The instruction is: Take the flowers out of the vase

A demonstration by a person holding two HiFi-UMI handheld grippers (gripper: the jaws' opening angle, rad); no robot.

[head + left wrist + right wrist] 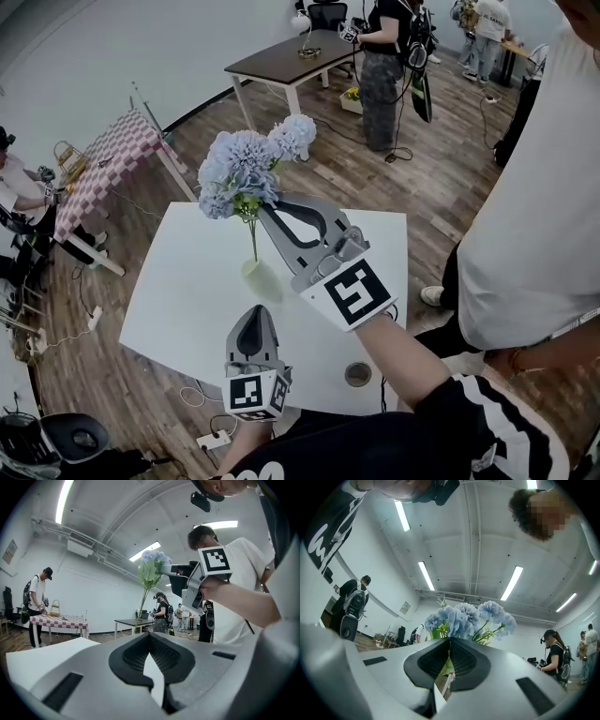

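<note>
— Clearance on the table?
— White table (178, 309) is bare left of my left gripper (255, 314). Vase (255, 274) sits just ahead of it, small ring (357, 374) off to the right by the near edge.
— Sides?
— Person in white shirt (525, 225) stands close on my right. Open floor (150, 225) on the left.

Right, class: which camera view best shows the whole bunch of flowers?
The head view: the flowers show whole, blooms and stem running down toward the pale vase, the right gripper shut on the stem. The left gripper view shows them small, side-on. The right gripper view shows mostly blooms above its jaws.
</note>
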